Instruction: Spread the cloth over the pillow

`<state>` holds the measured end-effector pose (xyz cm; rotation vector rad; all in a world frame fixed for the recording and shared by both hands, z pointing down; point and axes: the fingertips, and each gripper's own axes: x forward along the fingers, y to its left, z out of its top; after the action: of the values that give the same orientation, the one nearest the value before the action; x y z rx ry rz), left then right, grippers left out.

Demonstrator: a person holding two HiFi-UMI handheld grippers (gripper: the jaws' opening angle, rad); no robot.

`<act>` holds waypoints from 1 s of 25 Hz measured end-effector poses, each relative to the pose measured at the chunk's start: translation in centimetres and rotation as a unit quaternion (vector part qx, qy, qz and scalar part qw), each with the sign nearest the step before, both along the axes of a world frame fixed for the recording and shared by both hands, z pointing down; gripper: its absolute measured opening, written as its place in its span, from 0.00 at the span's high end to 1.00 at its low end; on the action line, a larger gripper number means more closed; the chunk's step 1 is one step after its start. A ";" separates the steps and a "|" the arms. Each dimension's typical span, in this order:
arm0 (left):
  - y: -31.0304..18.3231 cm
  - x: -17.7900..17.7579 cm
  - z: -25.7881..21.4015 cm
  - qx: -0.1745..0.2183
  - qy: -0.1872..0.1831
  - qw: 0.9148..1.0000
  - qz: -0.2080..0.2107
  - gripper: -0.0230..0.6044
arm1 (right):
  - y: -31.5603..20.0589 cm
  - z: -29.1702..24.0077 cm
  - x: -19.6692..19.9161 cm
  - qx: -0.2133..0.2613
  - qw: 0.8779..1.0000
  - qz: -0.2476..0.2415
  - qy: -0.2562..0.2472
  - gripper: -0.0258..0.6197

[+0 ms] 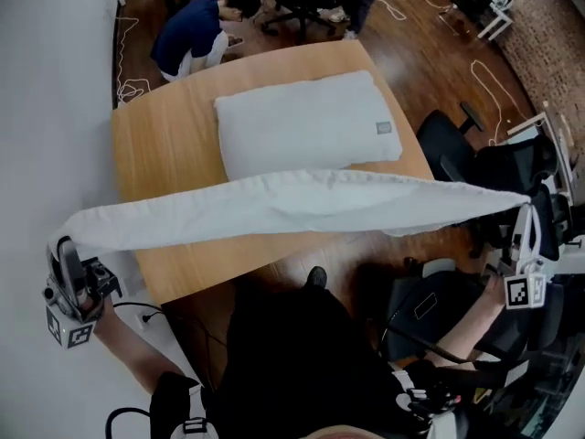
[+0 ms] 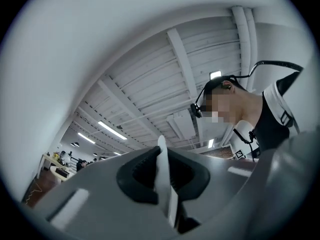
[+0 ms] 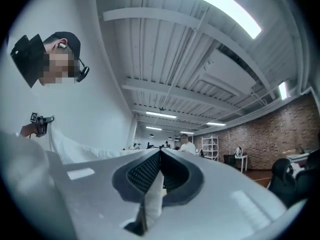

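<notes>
Cloth (image 1: 292, 204) hangs stretched as a long white band btw our two grippers, held in the air over the near part of the wooden table (image 1: 164, 154); in the head view its far edge overlaps the near edge of the white pillow (image 1: 306, 126), which lies flat on the tabletop. Our left gripper (image 2: 162, 164) is clamped tight on one end, w/ a thin fold of fabric pinched btw its pads, & our right gripper (image 3: 159, 171) is closed the same way on the opposite end.
</notes>
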<state>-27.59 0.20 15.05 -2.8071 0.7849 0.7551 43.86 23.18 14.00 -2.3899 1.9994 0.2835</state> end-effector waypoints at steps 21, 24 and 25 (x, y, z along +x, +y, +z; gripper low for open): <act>7.6 14.5 0.9 -0.055 0.033 0.996 -0.065 0.95 | 0.2 4.0 19.5 0.025 0.998 -0.038 -0.045 0.95; 4.6 13.9 1.9 -0.040 0.063 0.996 -0.048 0.95 | -0.7 3.3 19.7 0.028 0.999 0.005 -0.034 0.95; 3.8 14.0 2.2 -0.038 0.064 0.996 -0.044 0.95 | -1.2 3.0 19.7 0.030 0.999 0.016 -0.031 0.95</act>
<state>-13.62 3.96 17.28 -2.7907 0.9715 0.9176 63.60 21.99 17.01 -2.3654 1.9007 0.2643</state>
